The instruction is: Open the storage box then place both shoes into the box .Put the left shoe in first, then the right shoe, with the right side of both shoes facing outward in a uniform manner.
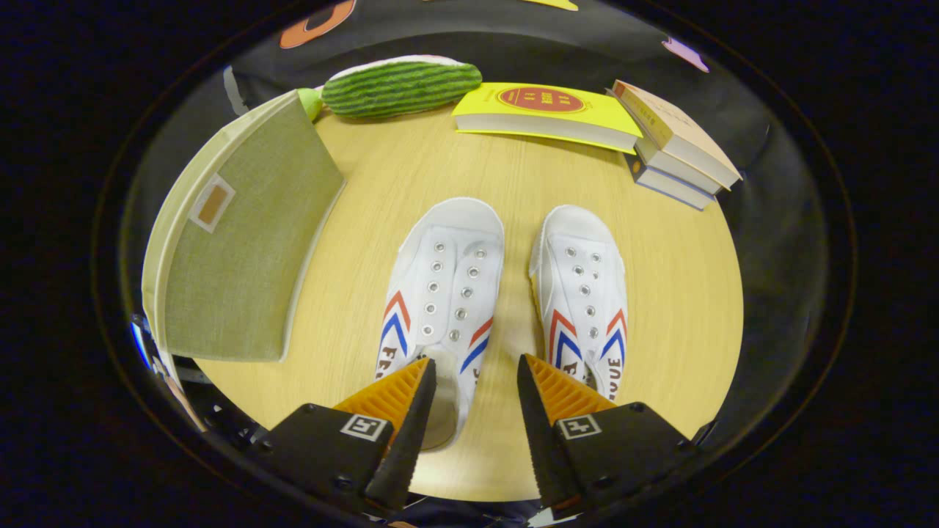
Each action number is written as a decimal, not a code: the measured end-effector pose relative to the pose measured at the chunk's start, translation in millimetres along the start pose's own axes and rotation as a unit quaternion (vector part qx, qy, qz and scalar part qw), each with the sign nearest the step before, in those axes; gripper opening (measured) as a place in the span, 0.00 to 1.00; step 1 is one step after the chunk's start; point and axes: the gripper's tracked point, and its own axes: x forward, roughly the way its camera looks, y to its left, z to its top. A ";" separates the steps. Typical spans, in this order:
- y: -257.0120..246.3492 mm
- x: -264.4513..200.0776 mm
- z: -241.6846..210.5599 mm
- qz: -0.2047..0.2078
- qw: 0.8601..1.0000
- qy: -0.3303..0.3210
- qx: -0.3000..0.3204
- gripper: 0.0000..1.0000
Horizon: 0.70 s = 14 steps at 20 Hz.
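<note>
— Where are the shoes?

— On the table (513, 455), side by side, toes pointing away from me. The left shoe (442, 293) lies partly under one finger of my hand-held gripper (475, 370); the right shoe (583, 286) sits just ahead of the other.

— And its fingers?

— Spread apart, holding nothing.

— The storage box?

— The storage box (242, 242) stands beside the left shoe, lid closed (green fabric). Beyond it lie a striped plush toy (400, 86), a yellow book (546, 114) and a stack of books (678, 147).

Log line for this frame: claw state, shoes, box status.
claw: open, holding nothing | shoes: left shoe and right shoe side by side on table, just ahead | storage box: closed, beside left shoe
</note>
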 end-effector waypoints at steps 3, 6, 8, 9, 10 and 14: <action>0.8 7.8 -5.3 -0.001 1.000 0.016 -0.007 0.33; 4.6 17.1 8.0 -0.006 1.000 -0.004 -0.006 0.27; 13.2 26.0 10.3 0.012 1.000 0.005 -0.002 0.23; 11.4 24.5 7.9 0.015 1.000 0.007 0.010 0.19; 12.2 23.8 7.4 0.020 0.999 0.001 0.031 0.17; 16.0 15.3 4.6 0.073 0.994 -0.020 0.077 0.06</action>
